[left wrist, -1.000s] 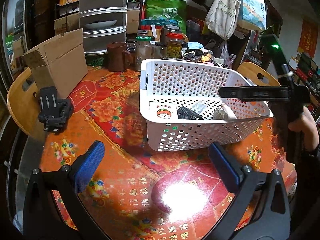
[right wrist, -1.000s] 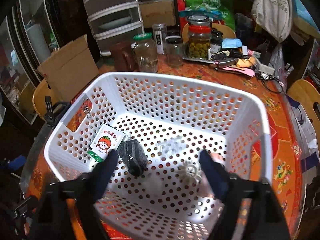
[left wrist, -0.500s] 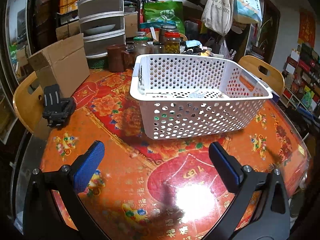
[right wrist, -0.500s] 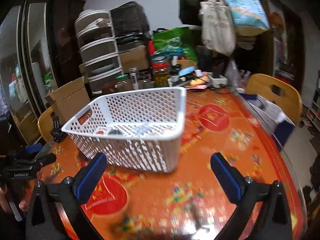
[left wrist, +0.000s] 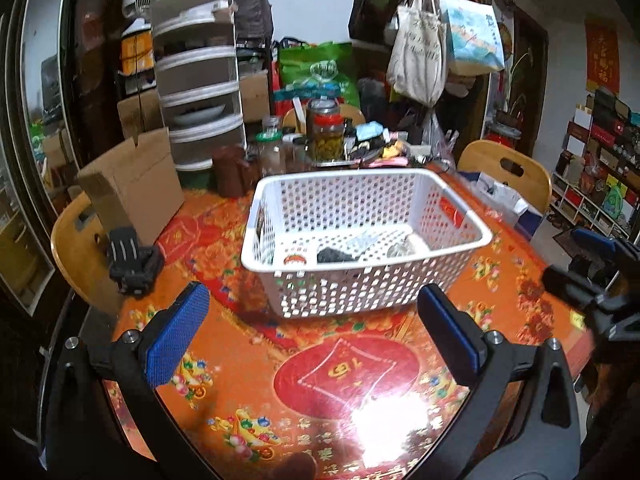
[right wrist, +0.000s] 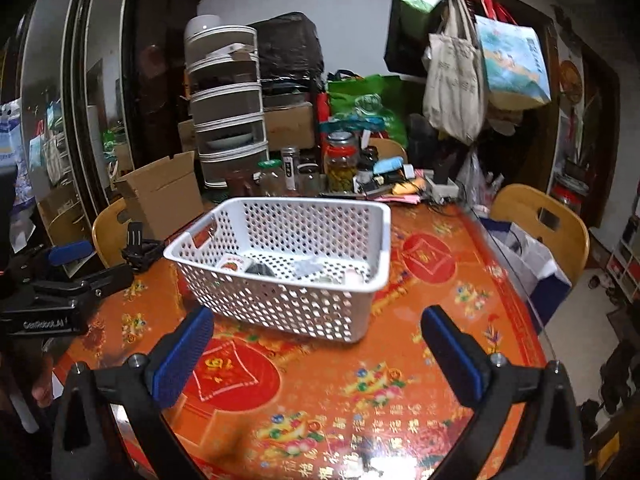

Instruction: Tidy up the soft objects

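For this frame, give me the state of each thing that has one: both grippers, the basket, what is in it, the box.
Left gripper: open, empty, above the table.
Right gripper: open, empty, short of the basket.
White basket: upright on the table, a few items inside.
Packet with a tomato face: lying in the basket.
Dark bundle: lying in the basket beside the packet.
Cardboard box: flaps open.

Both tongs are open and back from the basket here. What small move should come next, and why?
Probably hold both tongs back and end the run. The left tongs and right tongs are open, holding nothing. The soft items lie inside the basket, and no loose soft item shows on the tablecloth near it.
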{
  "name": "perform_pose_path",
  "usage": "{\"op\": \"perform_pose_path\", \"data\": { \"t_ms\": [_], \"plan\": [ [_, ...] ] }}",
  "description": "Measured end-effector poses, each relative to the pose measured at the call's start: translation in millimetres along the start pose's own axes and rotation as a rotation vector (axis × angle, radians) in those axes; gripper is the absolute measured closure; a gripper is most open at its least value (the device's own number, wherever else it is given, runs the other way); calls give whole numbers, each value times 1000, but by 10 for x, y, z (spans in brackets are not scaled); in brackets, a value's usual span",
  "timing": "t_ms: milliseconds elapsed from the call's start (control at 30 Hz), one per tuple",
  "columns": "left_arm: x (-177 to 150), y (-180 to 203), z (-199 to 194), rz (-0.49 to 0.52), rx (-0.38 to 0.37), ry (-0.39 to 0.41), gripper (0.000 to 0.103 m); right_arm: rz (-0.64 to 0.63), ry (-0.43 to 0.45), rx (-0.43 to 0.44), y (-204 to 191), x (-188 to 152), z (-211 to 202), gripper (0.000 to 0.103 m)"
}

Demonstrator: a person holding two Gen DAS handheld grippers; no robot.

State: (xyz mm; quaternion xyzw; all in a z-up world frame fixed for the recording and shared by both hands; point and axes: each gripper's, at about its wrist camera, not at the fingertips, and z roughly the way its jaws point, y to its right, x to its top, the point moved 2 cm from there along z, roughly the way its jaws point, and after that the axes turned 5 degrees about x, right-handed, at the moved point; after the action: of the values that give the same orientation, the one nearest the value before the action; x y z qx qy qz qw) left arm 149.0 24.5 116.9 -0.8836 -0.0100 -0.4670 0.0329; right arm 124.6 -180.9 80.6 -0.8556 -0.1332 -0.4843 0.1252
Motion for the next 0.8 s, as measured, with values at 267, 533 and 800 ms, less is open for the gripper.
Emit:
{"op": "perform_pose_path", "data": {
  "t_ms": [267,533,800],
  "plan": [
    [221,130,-120,35,-13,29,0,6,-41,23,-98,84,159,0],
    [259,136,26,40,-2,2,0,28,-48,17,-38,86,209,0],
    [215,97,187,34,1,-20,0,18,-57,17,-34,88,233,0]
  ]
}}
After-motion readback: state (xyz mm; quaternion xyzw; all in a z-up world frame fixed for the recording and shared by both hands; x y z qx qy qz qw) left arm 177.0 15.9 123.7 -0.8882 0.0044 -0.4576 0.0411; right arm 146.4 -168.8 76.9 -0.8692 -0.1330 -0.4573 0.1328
